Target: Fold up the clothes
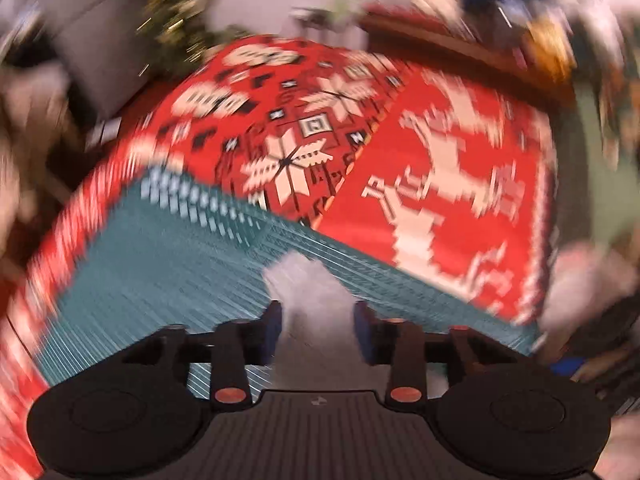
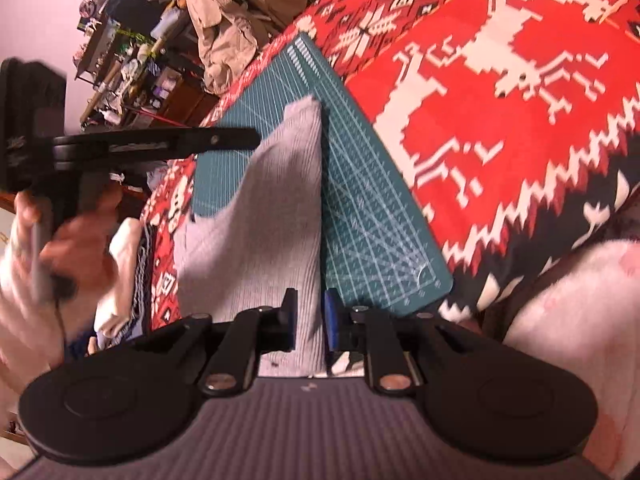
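Left wrist view, heavily smeared by motion: the left gripper [image 1: 318, 334] has its two blue-padded fingers [image 1: 273, 334] standing well apart, with nothing pressed between them. A pale grey garment [image 1: 304, 292] lies under the gap and just ahead of the fingertips, its far end a soft rounded shape. Beneath it and spreading out to the left is a teal cutting mat [image 1: 160, 248] with a white grid. Beyond the mat lies a red blanket [image 1: 440, 168] with white snowflake and reindeer patterns. Further off the room is too blurred to make out.

From the right wrist view, the right gripper [image 2: 310, 320] has its jaws narrow, and the near end of the grey garment [image 2: 256, 216] passes between the pads [image 2: 331, 322]. Whether the pads press on the cloth cannot be told. From the fingertips the garment runs forward in a raised fold with a straight edge on its right, ending in a corner further out. The teal mat [image 2: 368, 208] shows on both sides of it, mostly to the right. The red blanket [image 2: 500, 100] lies beyond and to the right. To the left of the garment, the left gripper [image 2: 160, 144] appears side-on above the mat, held in the person's hand [image 2: 68, 248]. A beige garment [image 2: 236, 20] sits heaped in the far background beside cluttered shelves [image 2: 120, 52].
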Action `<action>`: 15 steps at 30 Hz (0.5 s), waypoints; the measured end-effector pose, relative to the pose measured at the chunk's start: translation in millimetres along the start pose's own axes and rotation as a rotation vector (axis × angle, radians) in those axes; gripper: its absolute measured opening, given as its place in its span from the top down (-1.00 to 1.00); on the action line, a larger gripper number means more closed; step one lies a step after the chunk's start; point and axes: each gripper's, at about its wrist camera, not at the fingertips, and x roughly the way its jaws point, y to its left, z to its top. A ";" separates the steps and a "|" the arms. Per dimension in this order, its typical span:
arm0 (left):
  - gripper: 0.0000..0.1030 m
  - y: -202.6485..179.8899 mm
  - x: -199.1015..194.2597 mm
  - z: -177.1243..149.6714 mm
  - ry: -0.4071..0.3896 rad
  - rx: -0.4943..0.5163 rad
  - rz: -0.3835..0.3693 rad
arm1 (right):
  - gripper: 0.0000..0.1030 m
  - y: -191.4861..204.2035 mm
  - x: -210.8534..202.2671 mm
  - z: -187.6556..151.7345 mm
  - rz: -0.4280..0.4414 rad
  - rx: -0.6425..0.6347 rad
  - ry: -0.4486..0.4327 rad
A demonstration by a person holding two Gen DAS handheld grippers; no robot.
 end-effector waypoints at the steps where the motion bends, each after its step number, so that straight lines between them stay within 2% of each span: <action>1: 0.16 -1.4 2.8 6.6 0.024 0.078 0.005 | 0.66 -0.8 -0.4 1.7 -0.005 -0.003 0.001; 3: 0.08 -3.0 7.5 17.4 0.054 0.201 0.001 | 0.61 -1.7 0.8 4.9 -0.024 -0.015 0.013; 6: 0.08 -2.6 15.4 31.4 0.075 0.308 -0.022 | 0.56 -0.9 2.7 9.7 -0.052 -0.050 0.035; 8: 0.08 -3.0 21.2 39.9 0.078 0.360 -0.089 | 0.34 1.6 3.0 13.2 -0.074 -0.073 0.045; 10: 0.08 -7.0 25.3 45.2 0.079 0.445 -0.138 | -0.08 3.3 0.7 14.7 -0.092 -0.089 0.040; 11: 0.08 -12.6 26.4 46.2 0.082 0.506 -0.147 | -0.23 4.8 -0.7 14.5 -0.101 -0.092 0.032; 13: 0.08 -22.7 30.9 47.8 0.101 0.620 -0.147 | -0.81 7.8 -3.3 14.1 -0.115 -0.100 0.017; 15: 0.11 -29.1 35.7 49.2 0.131 0.719 -0.162 | -0.98 11.6 -4.9 11.5 -0.134 -0.133 0.012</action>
